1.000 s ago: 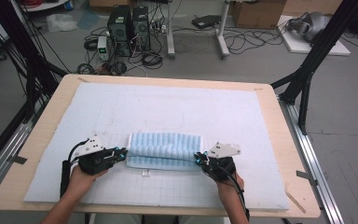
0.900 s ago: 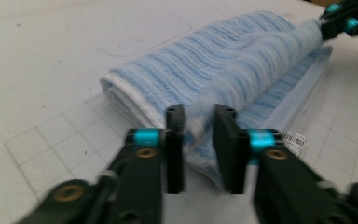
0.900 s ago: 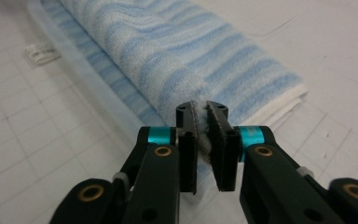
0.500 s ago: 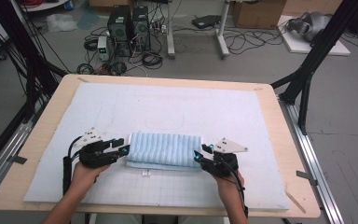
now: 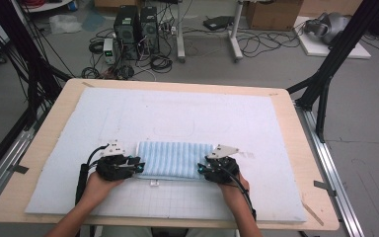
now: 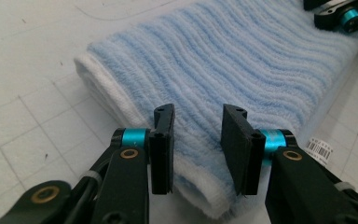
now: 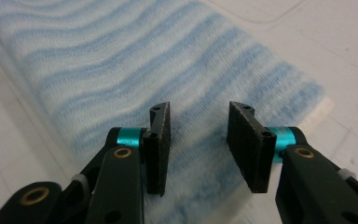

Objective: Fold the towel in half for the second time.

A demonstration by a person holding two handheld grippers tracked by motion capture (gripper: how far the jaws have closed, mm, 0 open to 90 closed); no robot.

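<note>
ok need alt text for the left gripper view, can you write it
A folded blue striped towel with a white edge lies on a white gridded mat, and the left gripper sits open just above its near end. The right gripper shows at the far end, and a small barcode tag pokes out beside the towel.

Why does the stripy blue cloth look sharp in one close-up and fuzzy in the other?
Left gripper view: the towel is crisp, ribs distinct, light even. Right gripper view: the towel is soft and smeared, while the right tongs stay sharp. High view: even light, faint shadows, slightly soft overall.
</note>
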